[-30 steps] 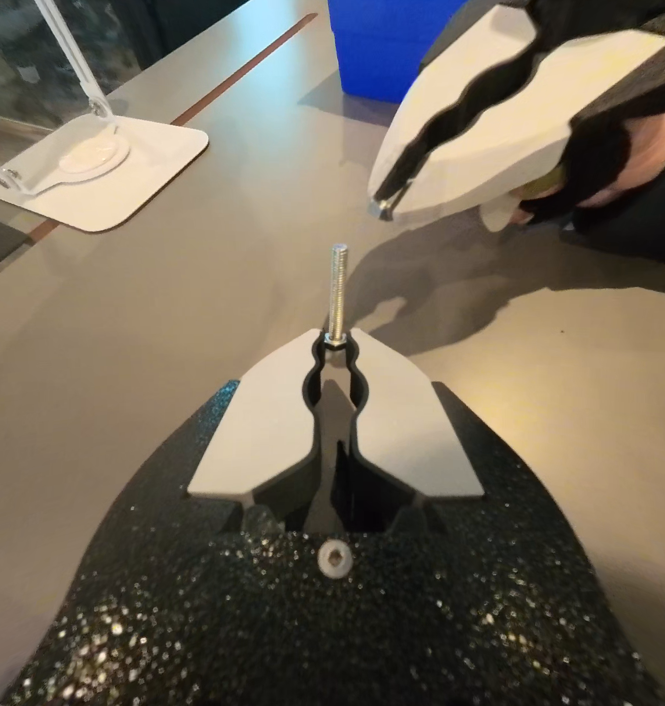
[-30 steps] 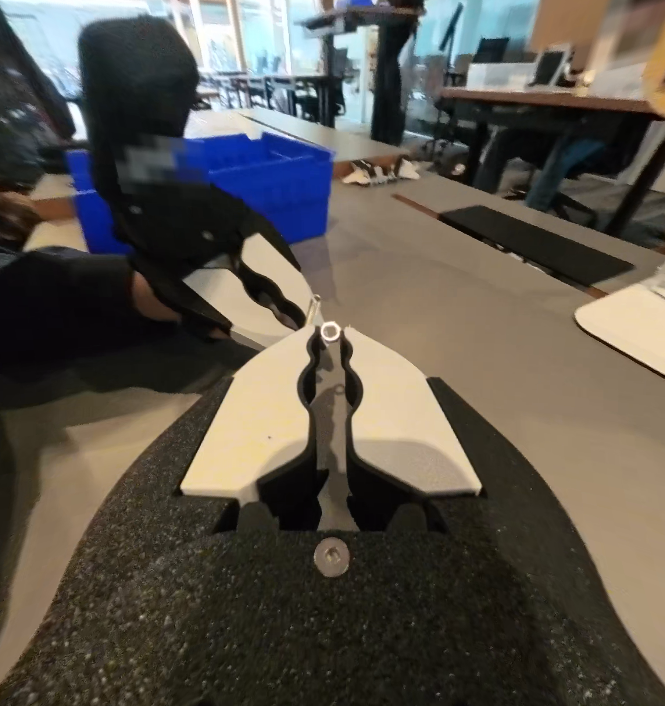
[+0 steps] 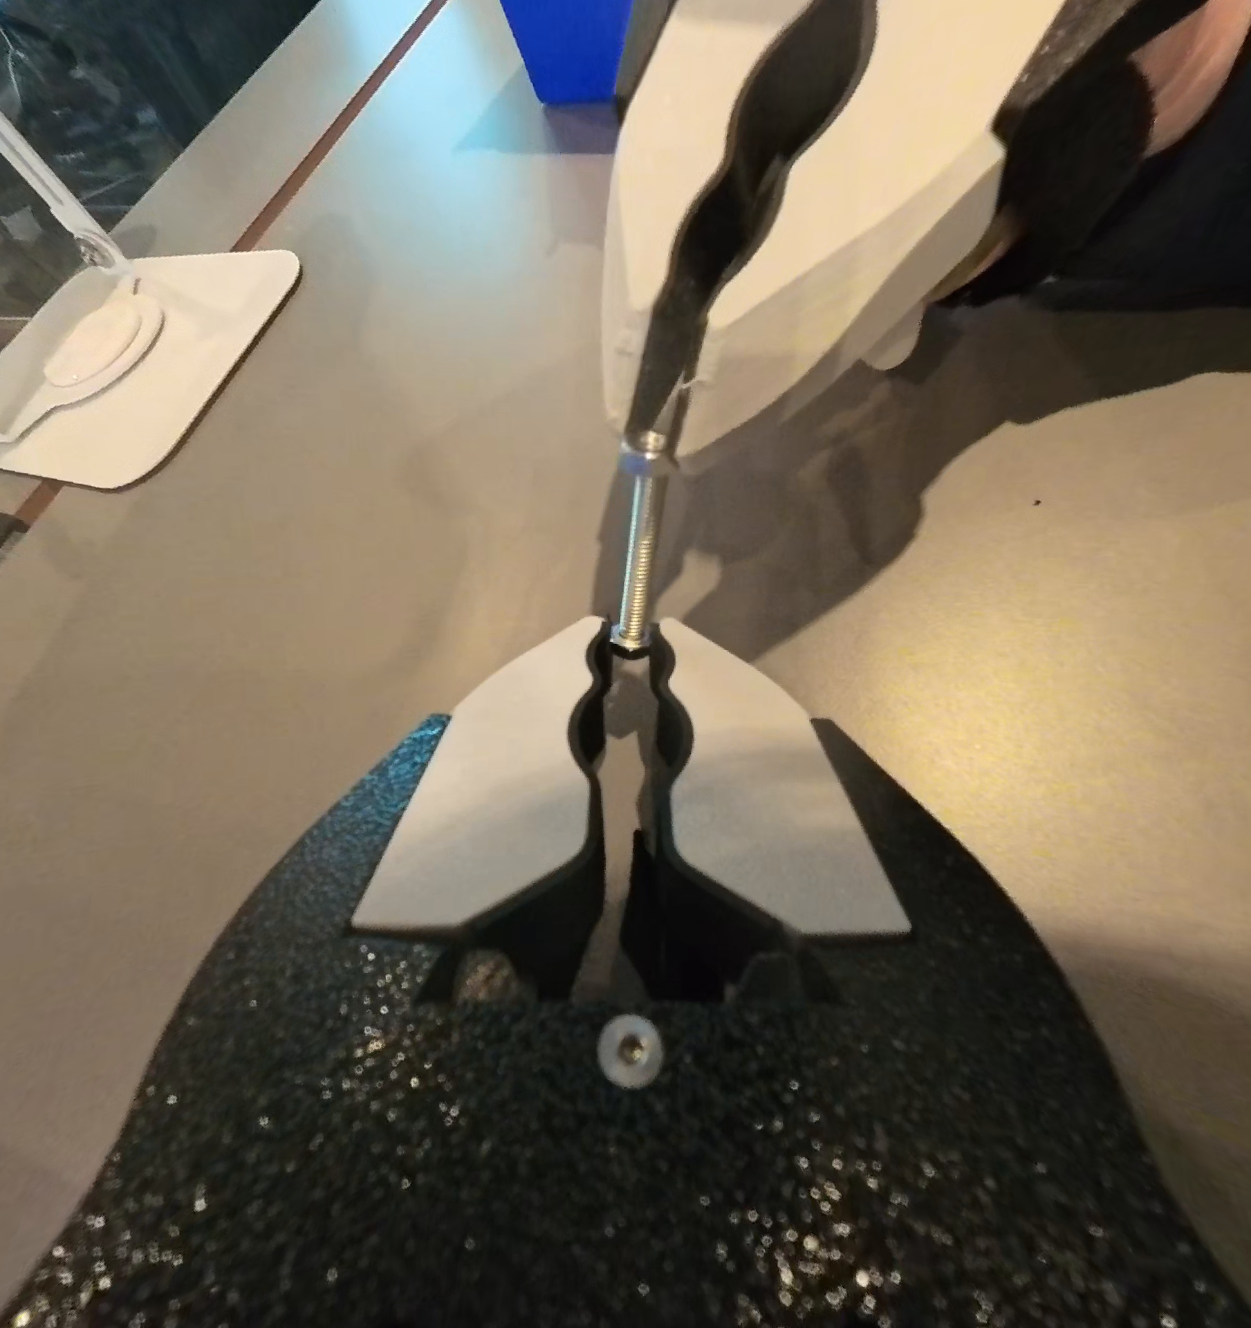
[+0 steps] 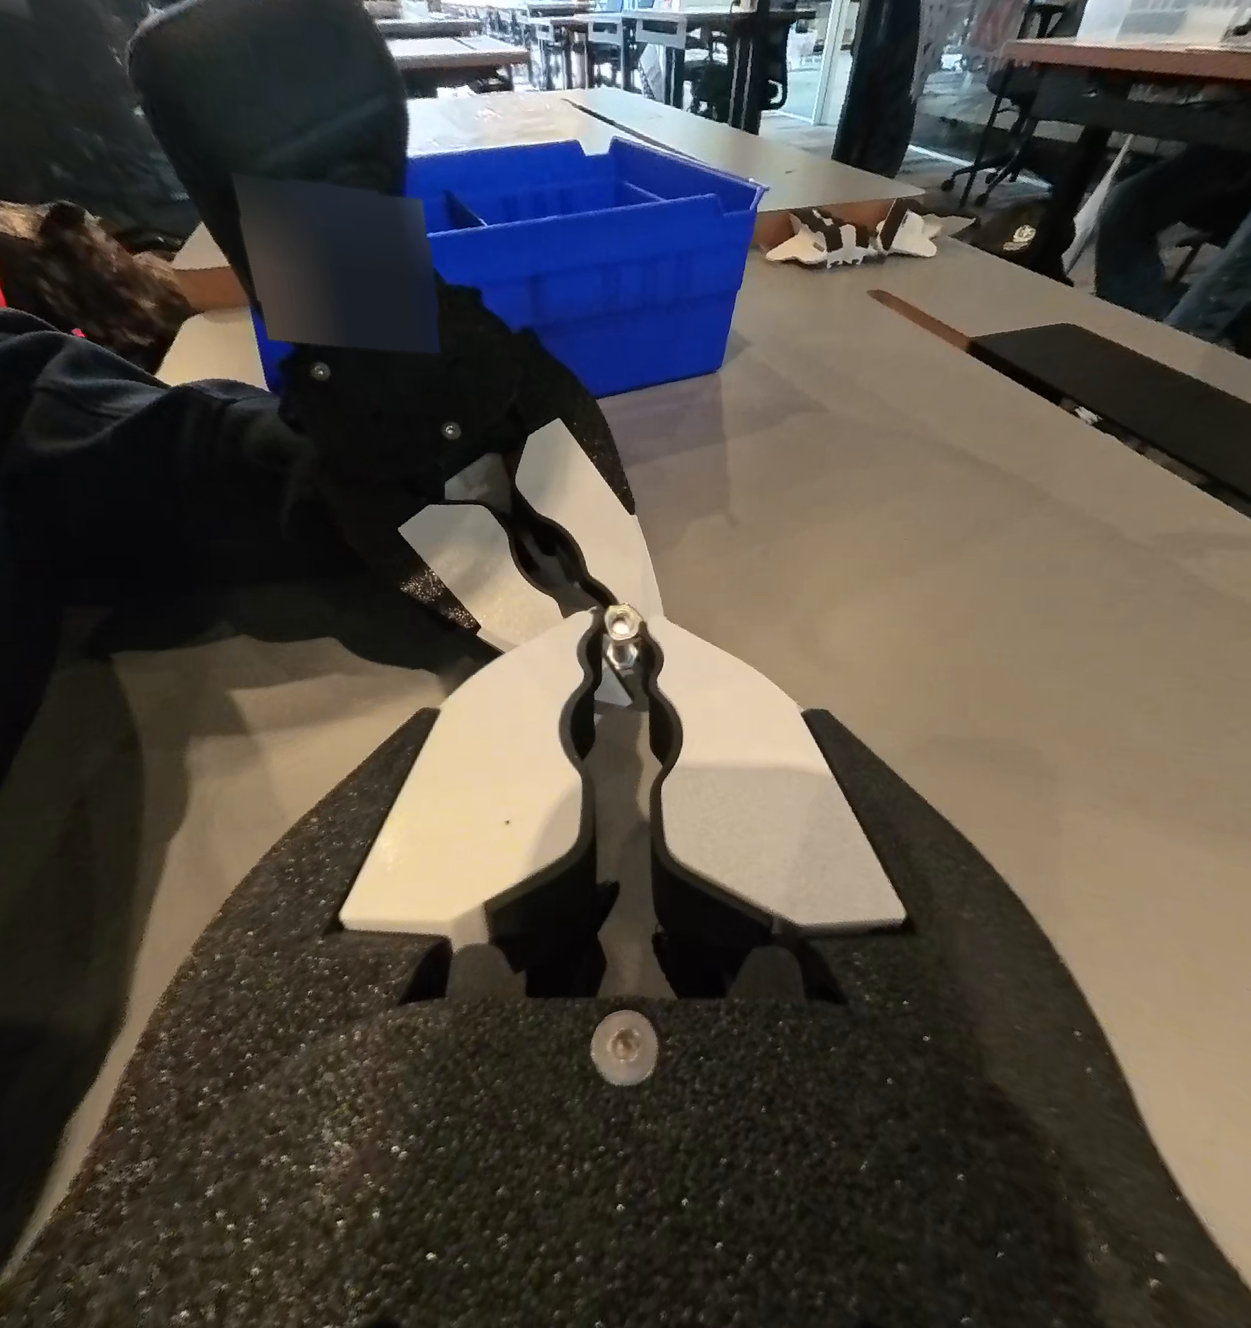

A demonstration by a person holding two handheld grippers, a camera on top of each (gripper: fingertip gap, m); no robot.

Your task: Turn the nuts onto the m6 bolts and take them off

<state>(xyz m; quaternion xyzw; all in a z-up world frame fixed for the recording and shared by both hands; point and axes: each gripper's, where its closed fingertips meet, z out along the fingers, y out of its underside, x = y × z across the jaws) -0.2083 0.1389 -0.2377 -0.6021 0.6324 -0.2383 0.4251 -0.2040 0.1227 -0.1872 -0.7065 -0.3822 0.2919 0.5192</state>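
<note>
My left gripper point(image 3: 629, 634) is shut on the head end of a silver m6 bolt point(image 3: 637, 546), whose threaded shaft points away from me above the grey table point(image 3: 320, 575). My right gripper point(image 3: 652, 440) comes down from the upper right. It is shut on a small silver nut point(image 3: 644, 453) that sits at the bolt's free tip. In the right wrist view the nut point(image 4: 621, 619) is pinched between the right gripper's tips point(image 4: 621, 626). The bolt shows through the gap just below them. The left gripper's white fingers point(image 4: 464, 568) reach in from the left and meet these tips.
A blue divided bin point(image 4: 593, 287) stands at the back of the table; its corner shows in the left wrist view point(image 3: 572, 50). A white stand base point(image 3: 141, 359) lies at the left. A black mat point(image 4: 1111, 402) lies at the far right. A person's dark sleeve point(image 4: 105, 467) is at the left. My hands' fingertips stand some 6 cm from each other.
My right gripper has come down and in with the nut, from above and right of the bolt to the bolt's tip. The left gripper still holds the bolt.
</note>
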